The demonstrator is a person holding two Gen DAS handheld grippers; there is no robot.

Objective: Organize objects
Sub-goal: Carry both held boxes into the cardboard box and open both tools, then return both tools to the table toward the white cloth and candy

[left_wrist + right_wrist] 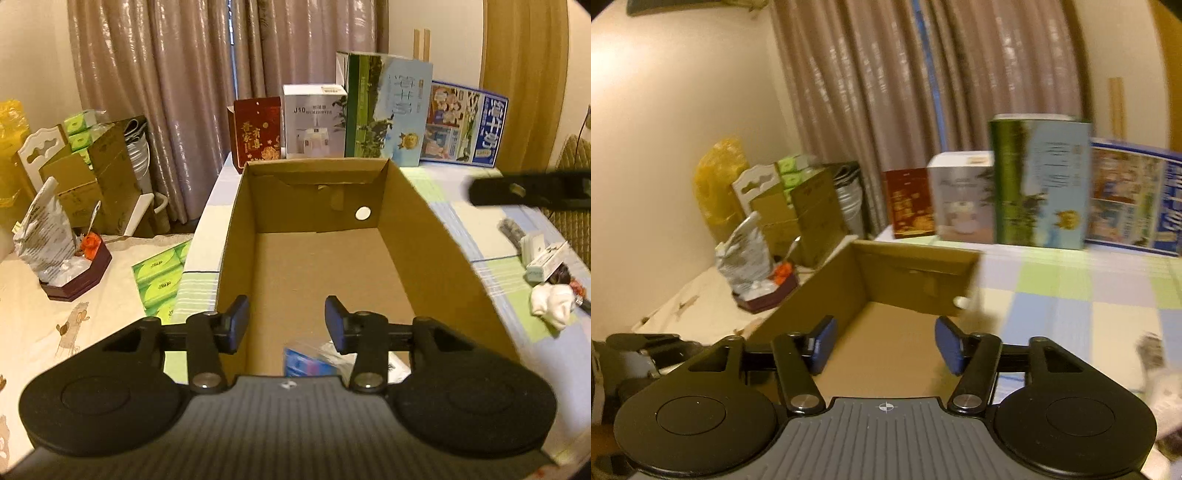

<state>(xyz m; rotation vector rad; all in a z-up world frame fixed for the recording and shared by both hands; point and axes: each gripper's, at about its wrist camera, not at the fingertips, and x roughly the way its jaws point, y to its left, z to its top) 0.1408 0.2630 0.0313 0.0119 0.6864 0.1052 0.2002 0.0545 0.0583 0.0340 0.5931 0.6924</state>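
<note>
Cardboard box [317, 266] at 12 o'clock, nearly bare, blue packet [301, 363] at its near wall | left gripper [286, 323] apart, empty | right gripper [884, 343] apart, empty | loose items [546, 273] at 3 o'clock | risk: blurred fast swing clips box wall, shifting it.

Left gripper [287, 325]: jaws apart, nothing between them, blue pads [236, 325] facing each other, both fingers level, pointing forward and slightly down. Right gripper [884, 345]: jaws apart wide, nothing held, blue pads [823, 345] visible, fingers level; right view blurred. In left view, right gripper [532, 192] shows as dark blurred bar at right edge, raised, well apart from left fingers. In right view, part of left gripper [646, 354] at lower left edge. No hands visible.
</note>
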